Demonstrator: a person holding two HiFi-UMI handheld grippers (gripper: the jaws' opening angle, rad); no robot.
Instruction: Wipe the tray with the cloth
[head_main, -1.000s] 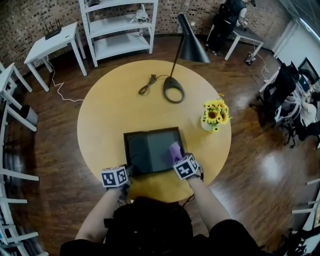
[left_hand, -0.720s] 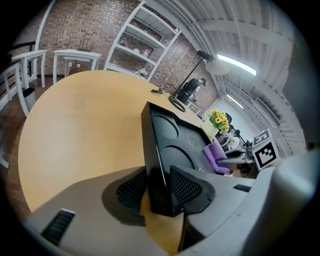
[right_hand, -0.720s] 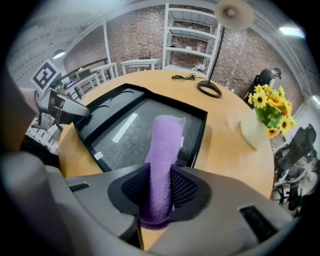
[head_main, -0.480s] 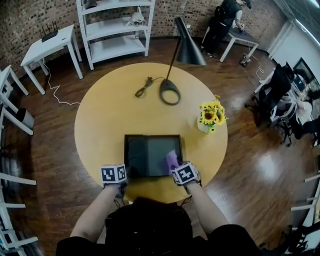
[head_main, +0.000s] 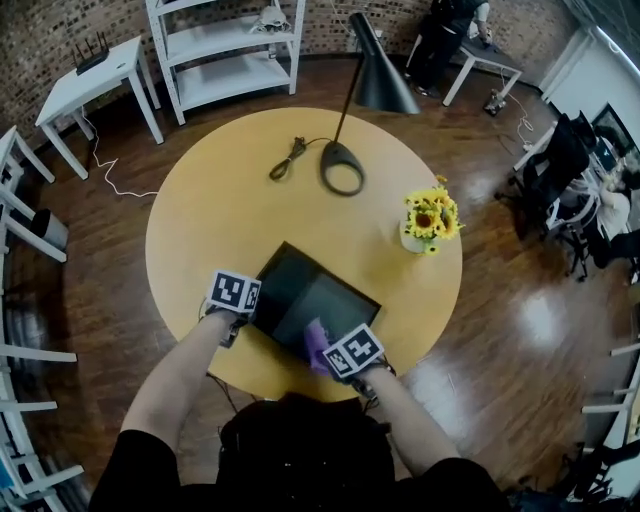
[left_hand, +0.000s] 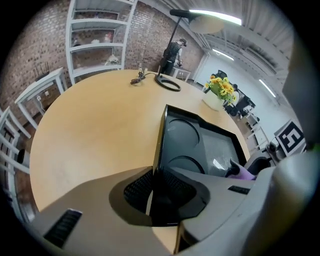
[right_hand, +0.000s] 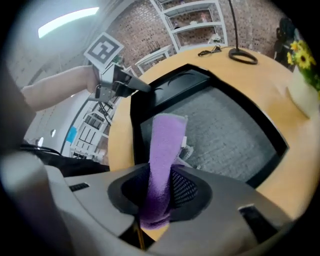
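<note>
The left tool (left_hand: 155, 186) has its jaws nearly together on the near rim of the black tray (left_hand: 200, 145). The jaws have just been closing, and the thin upright edge of the rim stands between the two pads, which press on it from either side. This tool grips the tray at its left corner, as the head view shows.

The right tool (right_hand: 160, 196) is clamped on a purple cloth (right_hand: 165, 150). The cloth is pinched between the jaws as a folded strip. Its free end runs forward from the jaws and lies on the flat grey floor of the tray, close to the corner nearest this tool.

The tray lies askew on the round wooden bench (head_main: 220, 200), near the edge closest to the person. The left gripper view shows two round recesses in the tray beside a larger rectangular section.

Beyond the tray, well apart from it, a black lamp (head_main: 345, 170) stands on the bench with its cable (head_main: 290, 160) coiled just beside the base. A pot of sunflowers (head_main: 430, 222) stands near the right edge of the bench.
</note>
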